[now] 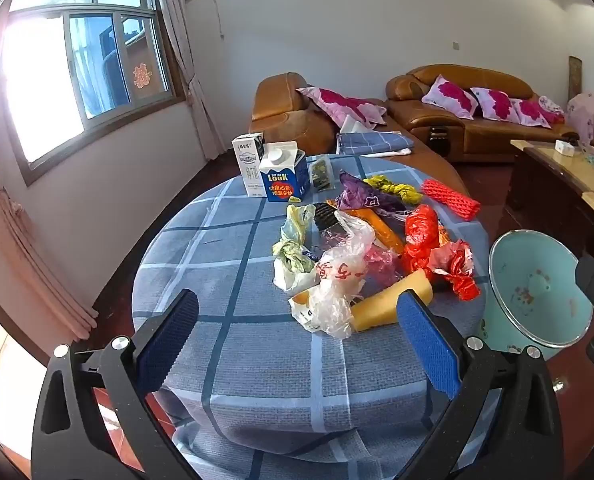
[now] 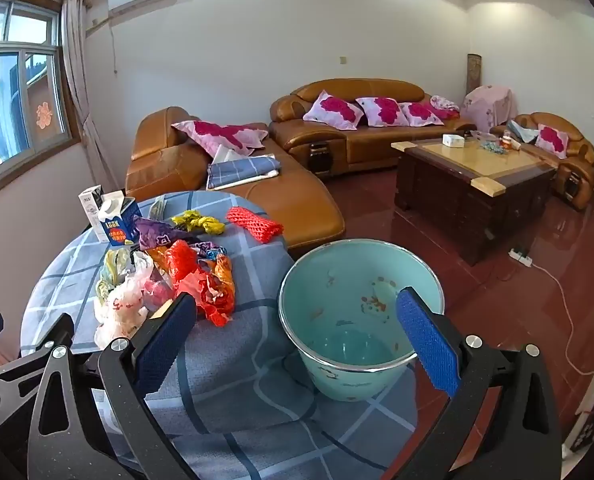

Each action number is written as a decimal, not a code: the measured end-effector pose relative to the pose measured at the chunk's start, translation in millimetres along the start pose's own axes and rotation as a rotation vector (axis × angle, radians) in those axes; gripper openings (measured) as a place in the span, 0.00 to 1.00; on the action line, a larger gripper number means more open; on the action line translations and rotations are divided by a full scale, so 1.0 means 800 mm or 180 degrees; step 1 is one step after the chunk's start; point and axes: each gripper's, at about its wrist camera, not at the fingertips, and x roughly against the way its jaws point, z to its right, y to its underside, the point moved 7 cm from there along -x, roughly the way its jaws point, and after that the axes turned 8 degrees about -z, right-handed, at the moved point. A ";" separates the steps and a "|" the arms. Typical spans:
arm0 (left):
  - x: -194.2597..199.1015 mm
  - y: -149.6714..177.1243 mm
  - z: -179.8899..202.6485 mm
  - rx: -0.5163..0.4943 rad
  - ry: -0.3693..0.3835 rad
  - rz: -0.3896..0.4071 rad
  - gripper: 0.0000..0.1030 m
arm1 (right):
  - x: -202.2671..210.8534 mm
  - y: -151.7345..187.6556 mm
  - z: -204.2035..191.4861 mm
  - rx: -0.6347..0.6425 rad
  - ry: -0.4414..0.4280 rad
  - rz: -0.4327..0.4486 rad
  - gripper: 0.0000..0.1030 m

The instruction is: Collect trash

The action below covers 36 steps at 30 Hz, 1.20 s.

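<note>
Looking along the left gripper (image 1: 297, 344), its blue-padded fingers spread wide and holding nothing, the left wrist view faces a round table (image 1: 257, 360) under a blue checked cloth. A heap of trash (image 1: 361, 248) lies in the middle and right of the tabletop: crumpled clear, red, yellow-green and purple plastic bags, an orange wrapper and a yellow foam-like piece nearest the fingers. At the far edge stand a blue milk carton (image 1: 284, 178) and a white carton (image 1: 251, 164), side by side, with red foam netting (image 1: 451, 198) far right.

Only the right wrist view shows the whole pale teal bin (image 2: 361, 320), just right of the table, with nothing in it. The right gripper (image 2: 297, 340) is also spread wide and holds nothing, the bin's rim between its fingers in the view.
</note>
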 end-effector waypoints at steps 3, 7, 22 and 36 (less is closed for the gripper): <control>0.002 0.000 -0.004 0.0065 -0.0033 0.0032 0.94 | 0.001 0.000 0.000 0.0007 0.0012 0.0050 0.95; 0.005 0.003 -0.005 0.0060 -0.0054 0.0032 0.94 | 0.001 0.000 -0.002 0.0024 0.0014 0.0070 0.95; 0.006 0.000 -0.016 0.0108 0.0006 0.0008 0.94 | 0.005 0.002 -0.009 0.0034 0.0032 0.0011 0.95; 0.004 0.001 -0.015 0.0125 0.0003 0.0017 0.94 | 0.007 0.003 -0.008 0.0006 0.0013 0.0011 0.95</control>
